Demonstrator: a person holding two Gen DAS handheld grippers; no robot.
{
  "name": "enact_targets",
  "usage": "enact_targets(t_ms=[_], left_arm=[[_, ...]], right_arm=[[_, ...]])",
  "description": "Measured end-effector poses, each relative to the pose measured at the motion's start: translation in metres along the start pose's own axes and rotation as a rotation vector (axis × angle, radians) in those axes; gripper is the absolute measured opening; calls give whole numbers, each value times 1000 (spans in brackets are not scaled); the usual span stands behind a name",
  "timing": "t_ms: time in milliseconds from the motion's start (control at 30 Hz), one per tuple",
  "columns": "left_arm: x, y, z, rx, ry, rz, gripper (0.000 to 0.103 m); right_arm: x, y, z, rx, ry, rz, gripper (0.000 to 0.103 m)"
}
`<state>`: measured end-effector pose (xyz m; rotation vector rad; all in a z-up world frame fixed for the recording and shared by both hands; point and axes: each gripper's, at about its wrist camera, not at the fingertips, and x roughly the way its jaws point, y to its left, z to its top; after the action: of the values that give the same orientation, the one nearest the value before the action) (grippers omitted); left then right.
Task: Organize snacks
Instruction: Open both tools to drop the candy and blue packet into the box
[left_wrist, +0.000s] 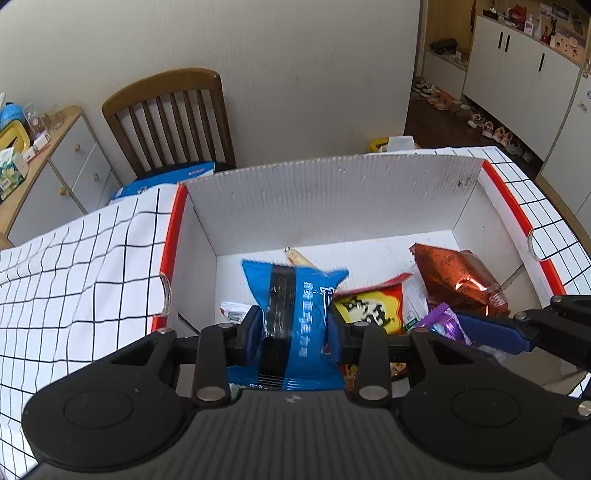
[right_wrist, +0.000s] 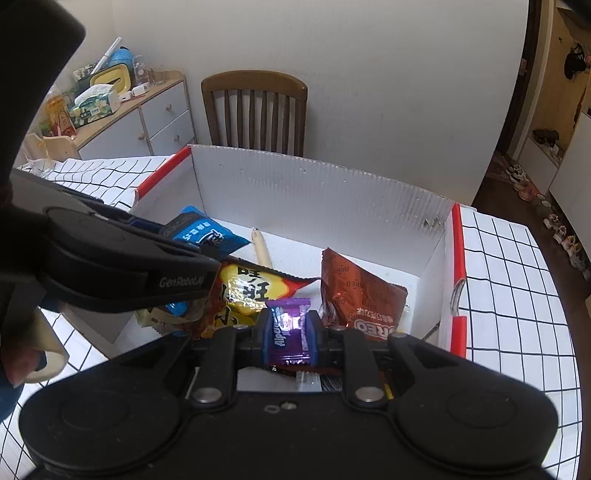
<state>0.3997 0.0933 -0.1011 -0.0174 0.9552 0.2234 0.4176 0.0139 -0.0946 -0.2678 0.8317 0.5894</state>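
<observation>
My left gripper (left_wrist: 293, 334) is shut on a blue snack packet (left_wrist: 291, 295) and holds it over the near side of a white box with red rims (left_wrist: 332, 199). My right gripper (right_wrist: 288, 332) is shut on a purple Alpenliebe candy packet (right_wrist: 290, 325), also over the box; it shows at the right in the left wrist view (left_wrist: 447, 321). Inside the box lie a yellow-and-red snack bag (left_wrist: 373, 306), a brown Oreo bag (right_wrist: 360, 291) and a cream stick-shaped item (right_wrist: 263, 249). The left gripper with the blue packet (right_wrist: 201, 230) shows at the left in the right wrist view.
The box (right_wrist: 332, 192) sits on a table with a white black-grid cloth (left_wrist: 74, 266). A wooden chair (left_wrist: 173, 118) stands behind it against the wall. A cluttered sideboard (right_wrist: 122, 114) is at the far left. More small wrappers lie under the grippers.
</observation>
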Motion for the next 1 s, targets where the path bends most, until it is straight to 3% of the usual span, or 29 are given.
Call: enact_targets(t_ms=[267,400,500,633,1000], left_arm=[[1,-3,-2,7,12,9,36],[-4,1,-5,-15,6,21,49],[-10,1,-8,-9,-2,14,50],[-23,3,-13,-6,-37,14,68],[-61,13,-24,-42,-96,-7,68]], right_arm=[[3,-5,0,43,8,-5,21],[0,-8,-1,58,11,-3,26],[-4,-9,-1,72,10,10,35],[-12,-7,0,76,-1,10,41],[-44,-5,-6,75,-54,3,64]])
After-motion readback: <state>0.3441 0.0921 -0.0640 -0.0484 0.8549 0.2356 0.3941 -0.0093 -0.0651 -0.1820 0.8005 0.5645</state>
